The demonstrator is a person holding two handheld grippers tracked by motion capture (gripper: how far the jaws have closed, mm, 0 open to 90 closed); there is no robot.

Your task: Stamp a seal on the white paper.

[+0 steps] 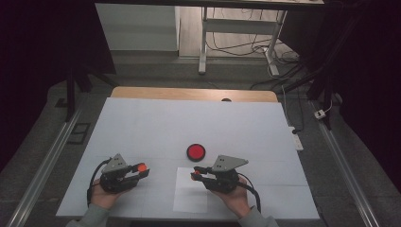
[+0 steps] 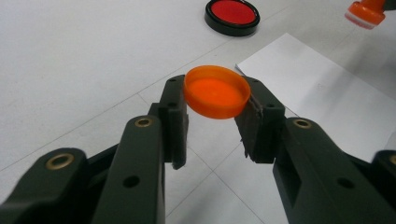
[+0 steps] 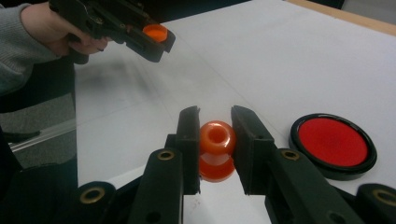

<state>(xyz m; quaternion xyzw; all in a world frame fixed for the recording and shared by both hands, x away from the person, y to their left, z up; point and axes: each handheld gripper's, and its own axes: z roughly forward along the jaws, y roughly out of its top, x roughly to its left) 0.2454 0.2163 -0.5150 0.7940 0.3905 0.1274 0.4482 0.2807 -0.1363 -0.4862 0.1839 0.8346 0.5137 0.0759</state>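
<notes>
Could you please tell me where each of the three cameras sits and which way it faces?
High view: above the person's side, looking forward and down on the table; both hands and tools show.
Left gripper view: on the left tool, looking along its jaws at the cap.
Right gripper view: on the right tool, jaws gripping the stamp.
All share the ink pad.

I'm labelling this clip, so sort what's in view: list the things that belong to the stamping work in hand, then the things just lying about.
In the job:
orange cap, held in the left gripper
orange stamp, held in the right gripper
red ink pad
sheet of paper

Lying about:
white power strip on the floor
white plug
</notes>
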